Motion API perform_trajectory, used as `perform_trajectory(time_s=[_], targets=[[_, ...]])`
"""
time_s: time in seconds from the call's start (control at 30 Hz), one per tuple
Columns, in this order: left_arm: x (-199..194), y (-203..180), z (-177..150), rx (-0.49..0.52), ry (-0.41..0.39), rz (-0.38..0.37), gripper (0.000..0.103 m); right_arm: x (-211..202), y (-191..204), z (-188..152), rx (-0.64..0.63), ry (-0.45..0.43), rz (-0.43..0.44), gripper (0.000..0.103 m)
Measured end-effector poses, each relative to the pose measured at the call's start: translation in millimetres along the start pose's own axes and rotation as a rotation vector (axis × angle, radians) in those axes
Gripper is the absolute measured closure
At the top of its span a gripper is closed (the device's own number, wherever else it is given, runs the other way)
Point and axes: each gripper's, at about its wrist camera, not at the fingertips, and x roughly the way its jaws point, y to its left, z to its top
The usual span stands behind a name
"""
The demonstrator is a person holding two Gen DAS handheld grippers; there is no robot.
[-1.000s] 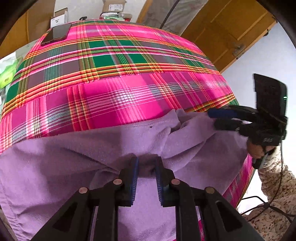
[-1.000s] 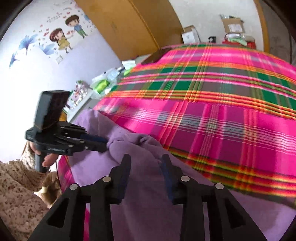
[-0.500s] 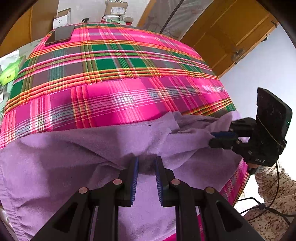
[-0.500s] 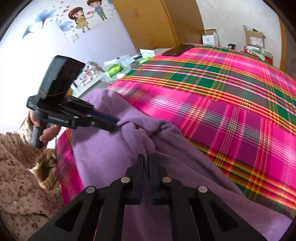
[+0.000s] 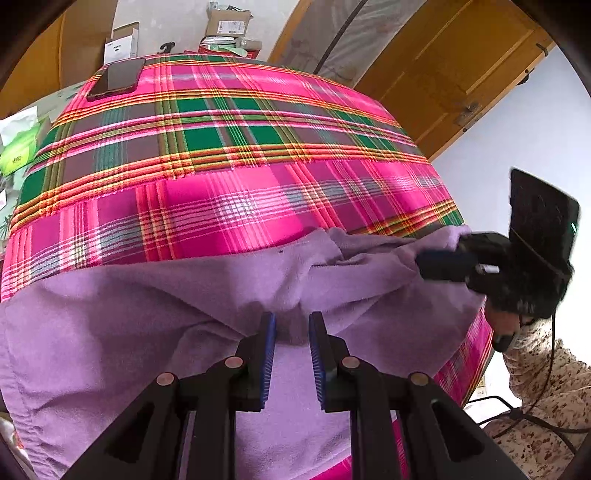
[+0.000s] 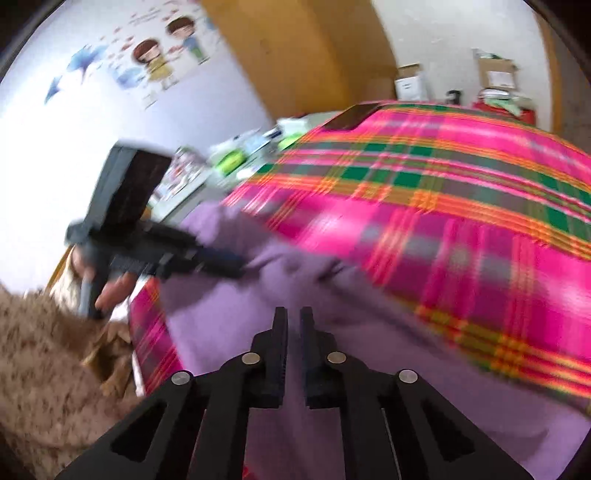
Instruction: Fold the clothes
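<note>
Rumpled lilac fleece garment [image 5: 155,317] on bed

Setting: a bedroom in a home. Indicators: a bed covered by a pink, green and orange plaid bedspread [image 5: 236,155]; cartoon children wall stickers [image 6: 166,55] on the wall beside the bed; wooden wardrobe doors [image 5: 454,77] and stacked cardboard boxes [image 5: 225,24] beyond the bed.

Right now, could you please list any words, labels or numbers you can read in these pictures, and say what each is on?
None can be read.
Cardboard box label: printed lines, too small.
White box: dark marking, too small.
Green packet: print illegible.
Wall sticker: cartoon children, lettering blurred.
</note>
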Motion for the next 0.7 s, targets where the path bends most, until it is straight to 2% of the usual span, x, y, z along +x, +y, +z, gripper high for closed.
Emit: perform_trajectory(time_s=[0.07,0.17,0.3,0.5,0.6,0.7], targets=[[-2.6,0.3,1.9,-0.001,-0.008,0.001,0.084,5.4,-11.7,7.5,0.047,0.007,-0.006,0.079],[-5.4,-2.5,9.9,0.009,-0.017,0.008,0.084,20.6,-25.9,13.6,0.102,0.053,0.026,0.073],[-5.7,-11.0,25.9,0.033,-0.019,0.024,0.081,31.4,-24.2,10.5,0.12,0.094,0.086,0.073],[6.6,-27.9,49.5,0.074,0.02,0.033,0.075,40.7,-14.6,3.5,0.122,0.13,0.178,0.071],[16.3,-37.6,58.1,0.091,0.053,0.052,0.073,43.2,-9.4,0.0,0.122,0.136,0.215,0.079],[29.5,-45.2,64.0,0.108,0.108,0.081,0.073,42.0,-3.4,-3.7,0.094,0.122,0.195,0.081]])
